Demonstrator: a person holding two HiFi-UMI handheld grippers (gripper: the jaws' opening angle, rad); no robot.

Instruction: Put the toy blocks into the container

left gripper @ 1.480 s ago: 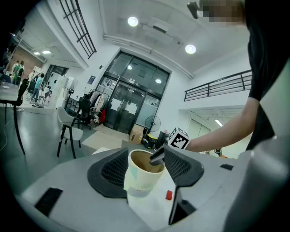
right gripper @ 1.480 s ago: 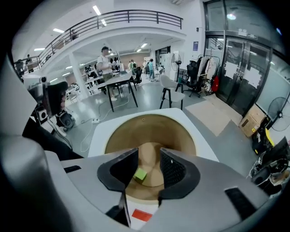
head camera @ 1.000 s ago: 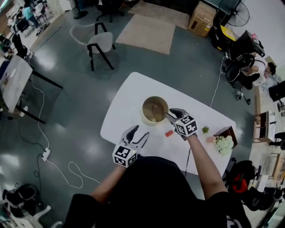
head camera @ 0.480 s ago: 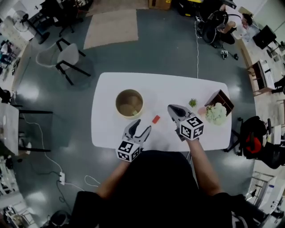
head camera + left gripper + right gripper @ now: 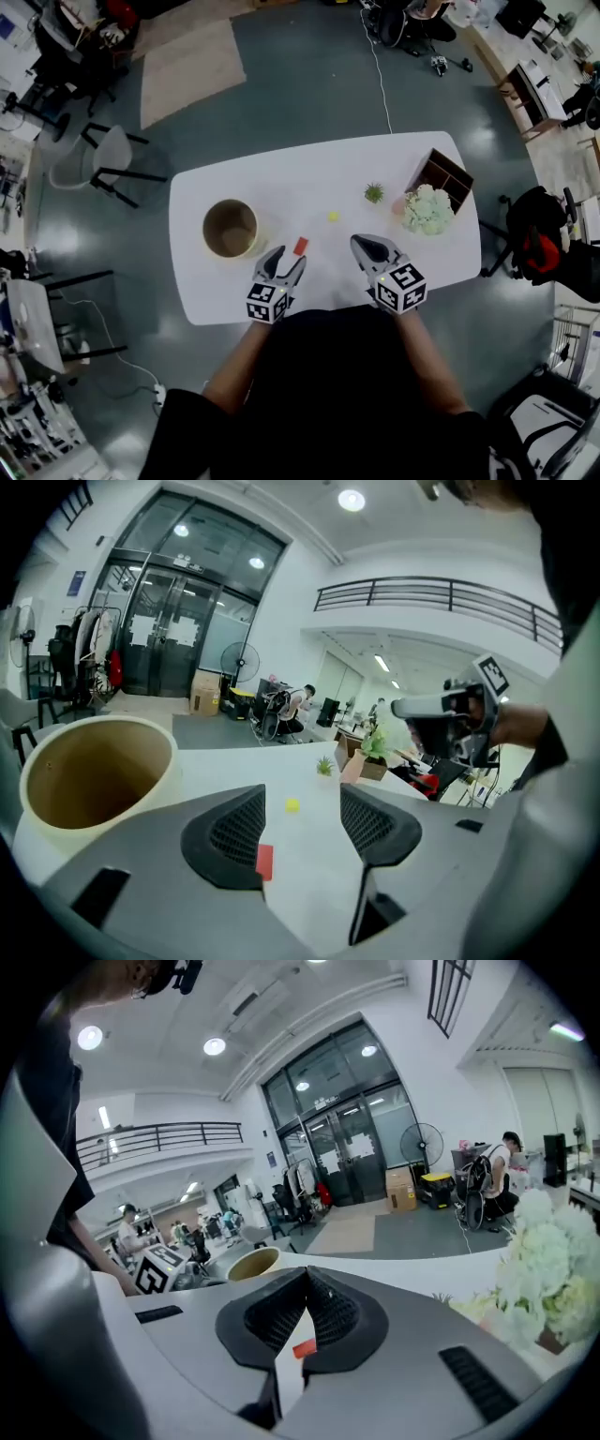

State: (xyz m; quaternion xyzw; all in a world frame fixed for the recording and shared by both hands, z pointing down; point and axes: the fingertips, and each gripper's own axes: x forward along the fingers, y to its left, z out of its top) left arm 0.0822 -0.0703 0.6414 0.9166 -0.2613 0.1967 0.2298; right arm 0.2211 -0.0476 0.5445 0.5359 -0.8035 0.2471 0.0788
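A tan round container point(image 5: 231, 228) stands on the left of the white table point(image 5: 281, 187). A red block point(image 5: 300, 246) lies just right of it, and a small yellow block point(image 5: 332, 217) lies farther back. My left gripper point(image 5: 286, 264) is open near the front edge, with the red block point(image 5: 265, 861) on the table just beyond its left jaw and the yellow block point(image 5: 292, 805) farther ahead. My right gripper point(image 5: 366, 247) is shut and empty, right of the red block. Below its closed tips point(image 5: 307, 1269) the red block point(image 5: 305, 1349) shows through the gap.
A small green plant point(image 5: 374, 193), a bunch of white flowers point(image 5: 428, 208) and a wooden box point(image 5: 442, 174) stand at the table's right end. A chair point(image 5: 112, 159) and cables are on the floor around the table. People sit at desks in the background.
My right gripper has shut and drawn back from over the container to the table's front. The head view has swung, so the table's right end and the yellow block now show.
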